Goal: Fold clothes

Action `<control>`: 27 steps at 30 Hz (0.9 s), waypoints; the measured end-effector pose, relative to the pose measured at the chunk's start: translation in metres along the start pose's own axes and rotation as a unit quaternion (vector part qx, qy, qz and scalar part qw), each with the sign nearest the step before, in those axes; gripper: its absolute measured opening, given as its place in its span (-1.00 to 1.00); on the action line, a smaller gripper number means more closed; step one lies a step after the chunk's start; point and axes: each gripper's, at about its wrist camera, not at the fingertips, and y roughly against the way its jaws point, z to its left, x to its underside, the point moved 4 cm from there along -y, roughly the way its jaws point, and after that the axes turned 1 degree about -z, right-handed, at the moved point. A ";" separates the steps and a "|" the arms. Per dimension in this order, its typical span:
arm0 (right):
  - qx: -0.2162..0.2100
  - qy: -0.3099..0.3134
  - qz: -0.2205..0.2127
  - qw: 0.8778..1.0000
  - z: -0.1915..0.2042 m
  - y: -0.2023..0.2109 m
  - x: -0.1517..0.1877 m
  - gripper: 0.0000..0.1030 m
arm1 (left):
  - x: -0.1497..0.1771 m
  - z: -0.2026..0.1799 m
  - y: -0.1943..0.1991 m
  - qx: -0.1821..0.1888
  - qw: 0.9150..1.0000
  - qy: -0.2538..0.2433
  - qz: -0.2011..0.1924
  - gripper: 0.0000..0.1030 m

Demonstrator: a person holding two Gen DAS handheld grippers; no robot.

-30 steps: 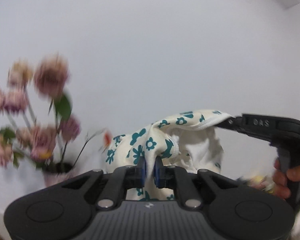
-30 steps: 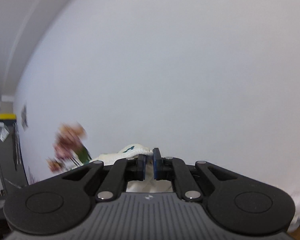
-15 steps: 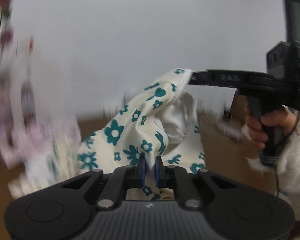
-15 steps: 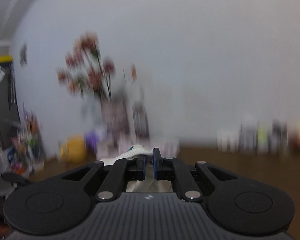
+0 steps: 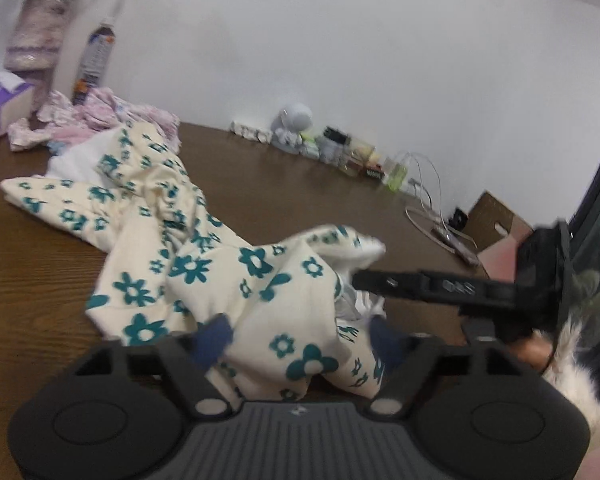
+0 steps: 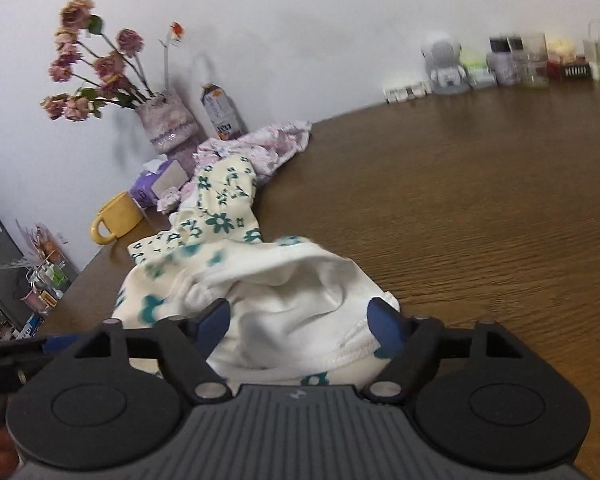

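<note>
A cream garment with teal flowers point(image 5: 188, 268) lies crumpled on the brown wooden table point(image 5: 300, 184), one end stretching off to the left. My left gripper point(image 5: 300, 340) is open, its blue pads on either side of the near bunched end. In the right wrist view the same garment point(image 6: 224, 220) shows its white inside, and my right gripper point(image 6: 300, 320) is open around its hemmed edge. The right gripper point(image 5: 440, 288) also reaches in from the right in the left wrist view, held by a hand, with its tip at the cloth.
A pile of pink clothes point(image 5: 100, 116), a tissue box point(image 5: 0, 104), a bottle point(image 5: 96, 60) and a vase point(image 5: 36, 36) stand at the back left. A yellow mug point(image 6: 116, 216) sits near the left edge. Small items point(image 5: 332, 148), cables point(image 5: 424, 192) and a cardboard box point(image 5: 496, 220) line the wall.
Both grippers were shut on the garment and held it up in the air. They have come down to the table and opened, and the garment now rests on the wood.
</note>
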 end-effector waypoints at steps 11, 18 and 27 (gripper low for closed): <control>-0.017 0.097 0.005 0.995 0.054 0.011 0.009 0.96 | 0.011 0.022 0.005 -0.154 0.988 -0.012 0.005 0.76; -0.003 0.128 0.006 0.992 0.069 0.008 0.010 0.99 | 0.011 0.036 0.007 -0.159 0.987 0.004 0.004 0.76; -0.023 0.094 0.021 0.995 0.069 0.002 0.004 0.99 | 0.006 0.050 0.003 -0.163 0.986 0.021 0.008 0.76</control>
